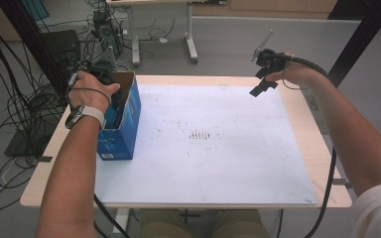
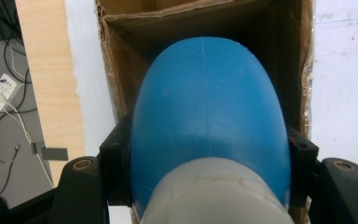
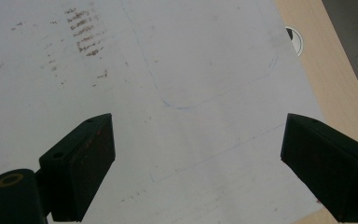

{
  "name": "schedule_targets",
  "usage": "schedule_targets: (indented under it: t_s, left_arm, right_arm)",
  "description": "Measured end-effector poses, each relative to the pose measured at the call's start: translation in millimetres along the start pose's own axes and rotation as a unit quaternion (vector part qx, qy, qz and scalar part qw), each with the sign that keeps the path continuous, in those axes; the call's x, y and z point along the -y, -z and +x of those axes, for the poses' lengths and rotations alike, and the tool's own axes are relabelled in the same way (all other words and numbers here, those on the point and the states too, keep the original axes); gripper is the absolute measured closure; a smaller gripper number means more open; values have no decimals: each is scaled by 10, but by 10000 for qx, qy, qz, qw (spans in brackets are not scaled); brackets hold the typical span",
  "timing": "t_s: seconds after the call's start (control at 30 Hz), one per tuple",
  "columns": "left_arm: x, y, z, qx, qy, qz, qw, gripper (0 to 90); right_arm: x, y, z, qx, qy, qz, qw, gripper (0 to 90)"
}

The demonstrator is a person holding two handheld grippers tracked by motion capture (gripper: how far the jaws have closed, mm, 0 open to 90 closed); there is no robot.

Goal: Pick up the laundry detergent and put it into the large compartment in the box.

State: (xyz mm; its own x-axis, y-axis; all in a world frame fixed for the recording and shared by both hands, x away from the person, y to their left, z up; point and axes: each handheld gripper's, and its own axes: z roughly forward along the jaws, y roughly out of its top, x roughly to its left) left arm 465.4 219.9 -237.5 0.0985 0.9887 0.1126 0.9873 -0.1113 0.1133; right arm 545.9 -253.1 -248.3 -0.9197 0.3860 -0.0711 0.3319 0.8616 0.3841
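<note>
While gripped, bottle looks blue, grey-capped.

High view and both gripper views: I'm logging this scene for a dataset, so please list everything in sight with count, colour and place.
box: 1, blue outside, brown cardboard inside, open top, left side of the mat
blue object: 1, blue with a grey end, between the left gripper's jaws at the box opening
mat: 1, white with dark smudges near the middle, covering most of the table
table: 1, light wood, under the mat
cables: many, black, on the floor at left
watch: 1, pale strap, on the left wrist
left gripper: 1, black, clamped on the blue object
right gripper: 1, black, open, above the mat's far right
</note>
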Motion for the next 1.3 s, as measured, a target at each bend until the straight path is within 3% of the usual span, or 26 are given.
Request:
schedule_targets:
  t_s: [0.63, 1.3]
  left_arm:
    - [11, -239, 8, 58, 8, 116, 9999, 375]
    - [5, -276, -12, -28, -66, 104, 9999, 375]
  right_arm:
    - [61, -42, -22, -17, -94, 91, 9999, 97]
    - [54, -44, -17, -28, -96, 73, 9999, 97]
